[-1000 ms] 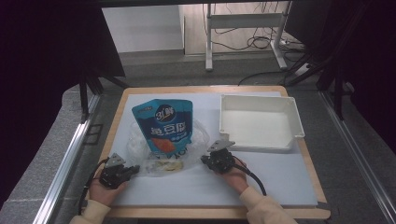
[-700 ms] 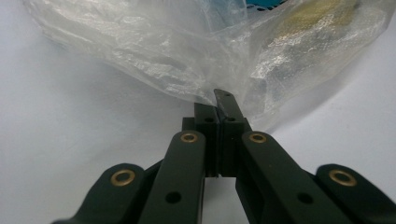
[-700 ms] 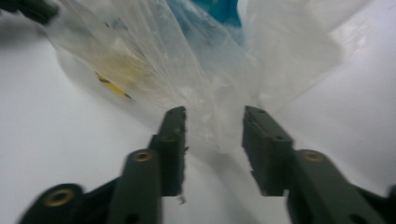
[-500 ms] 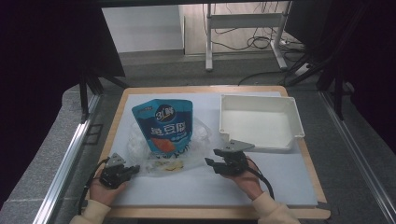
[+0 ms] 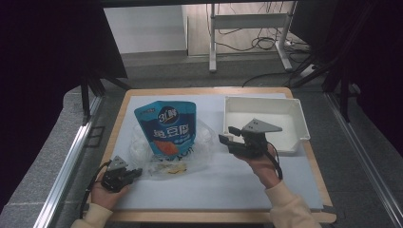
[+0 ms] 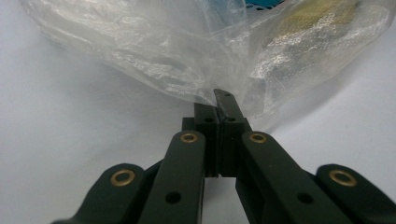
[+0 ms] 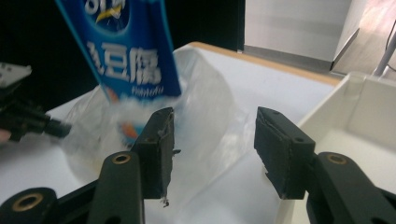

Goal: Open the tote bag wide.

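The left hand-held gripper [image 5: 135, 173] is sitting low on the white surface [image 5: 228, 185] near the front-left corner, jaws pressed together and pinching the edge of the clear plastic bag [image 5: 199, 142]. In the left gripper view the film of the bag [image 6: 187, 60] is bunching up right at the tips of the left hand-held gripper [image 6: 219, 109], w/ a yellowish item inside the bag, too blurred to name.

The blue snack pouch [image 5: 167, 129] w/ white lettering is lying partly inside the clear plastic bag, top end pointing to the far side of the surface, lower part covered by the film. The bag is spreading out round it, crumpled, flat on the surface.

The right hand-held gripper [image 5: 227, 135] is hanging in the air just right of the bag, in front of the white tray [image 5: 298, 121], tips pointing left toward the pouch. Its jaws have just been opening & are standing apart w/ nothing between them. In the right gripper view the right hand-held gripper [image 7: 215, 140] is looking past its spread jaws at the bag [image 7: 205, 107] and the pouch [image 7: 126, 51]; tray wall [image 7: 336, 107] is at the right, and the left hand-held gripper [image 7: 58, 128] is showing far left at the bag's edge.
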Motion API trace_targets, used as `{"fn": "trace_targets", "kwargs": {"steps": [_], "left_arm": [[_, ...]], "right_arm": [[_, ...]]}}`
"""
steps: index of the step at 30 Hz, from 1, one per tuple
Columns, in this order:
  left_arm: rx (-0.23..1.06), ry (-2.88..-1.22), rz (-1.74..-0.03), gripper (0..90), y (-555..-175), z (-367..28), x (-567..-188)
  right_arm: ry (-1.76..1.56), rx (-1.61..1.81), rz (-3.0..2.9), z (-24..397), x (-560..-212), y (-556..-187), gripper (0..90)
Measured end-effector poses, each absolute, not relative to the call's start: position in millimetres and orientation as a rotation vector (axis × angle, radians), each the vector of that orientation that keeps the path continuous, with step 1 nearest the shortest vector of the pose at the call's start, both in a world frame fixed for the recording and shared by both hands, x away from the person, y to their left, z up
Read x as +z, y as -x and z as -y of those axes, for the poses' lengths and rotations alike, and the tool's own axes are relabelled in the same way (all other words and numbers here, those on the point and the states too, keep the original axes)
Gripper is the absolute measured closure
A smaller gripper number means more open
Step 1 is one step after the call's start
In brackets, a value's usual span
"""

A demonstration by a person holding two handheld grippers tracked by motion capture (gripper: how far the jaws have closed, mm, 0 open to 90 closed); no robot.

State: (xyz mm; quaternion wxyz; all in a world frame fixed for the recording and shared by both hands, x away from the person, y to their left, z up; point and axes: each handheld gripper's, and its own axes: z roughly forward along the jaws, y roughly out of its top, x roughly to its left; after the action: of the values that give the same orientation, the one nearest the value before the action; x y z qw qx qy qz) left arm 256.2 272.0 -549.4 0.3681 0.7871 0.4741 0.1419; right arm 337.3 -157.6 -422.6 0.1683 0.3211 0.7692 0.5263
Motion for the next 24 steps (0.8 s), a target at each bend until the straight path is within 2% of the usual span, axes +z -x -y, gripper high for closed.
{"fn": "trace_targets", "kwargs": {"steps": [7,13,24], "left_arm": [[0.362,-2.023,-1.217,89.9,-257,-272,-549],[0.364,-2.027,-1.213,89.9,-257,-272,-549],[0.360,-2.026,-1.215,89.9,-257,-272,-549]], "right_arm": [[-0.887,1.473,-2.234,130,-403,-365,47.4],[-0.867,1.400,-2.316,99,-402,-383,47.5],[-0.898,1.318,-2.385,84,-417,-402,57.3]]}}
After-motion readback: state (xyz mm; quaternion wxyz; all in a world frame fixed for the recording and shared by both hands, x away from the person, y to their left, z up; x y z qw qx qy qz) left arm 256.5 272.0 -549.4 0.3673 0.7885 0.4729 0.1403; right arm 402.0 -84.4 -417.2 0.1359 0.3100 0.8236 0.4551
